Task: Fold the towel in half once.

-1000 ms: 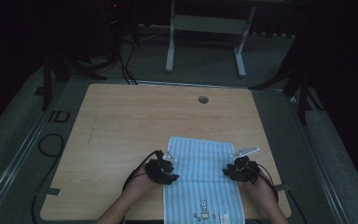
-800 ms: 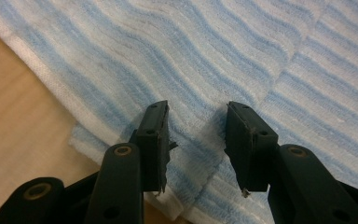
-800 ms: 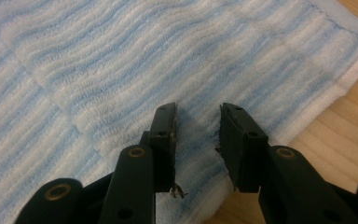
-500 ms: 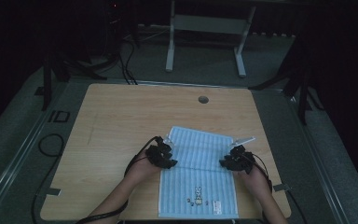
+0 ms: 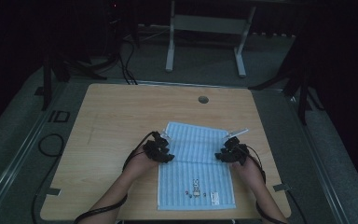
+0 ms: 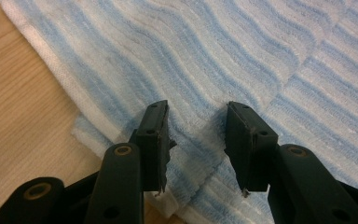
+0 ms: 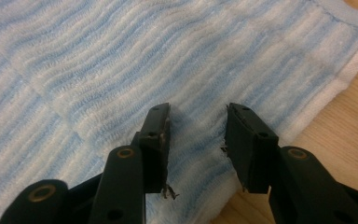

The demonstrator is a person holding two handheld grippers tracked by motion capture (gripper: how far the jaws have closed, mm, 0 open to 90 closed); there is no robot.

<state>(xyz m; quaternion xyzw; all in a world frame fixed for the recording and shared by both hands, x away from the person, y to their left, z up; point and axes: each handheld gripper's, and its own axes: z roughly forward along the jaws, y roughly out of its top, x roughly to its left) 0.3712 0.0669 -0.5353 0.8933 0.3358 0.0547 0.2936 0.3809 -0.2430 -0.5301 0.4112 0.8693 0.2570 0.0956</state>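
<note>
Here a striped towel (image 5: 196, 168) covers the wooden table (image 5: 116, 121).

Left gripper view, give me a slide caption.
Open hand-held gripper over the folded edge of a blue-striped towel on a wooden table.

Black grippers (image 5: 157, 148) (image 5: 232, 153), brass-ringed screw holes on thick black jaws, frayed pads (image 6: 161, 135), black cables trailing past bare forearms
</note>
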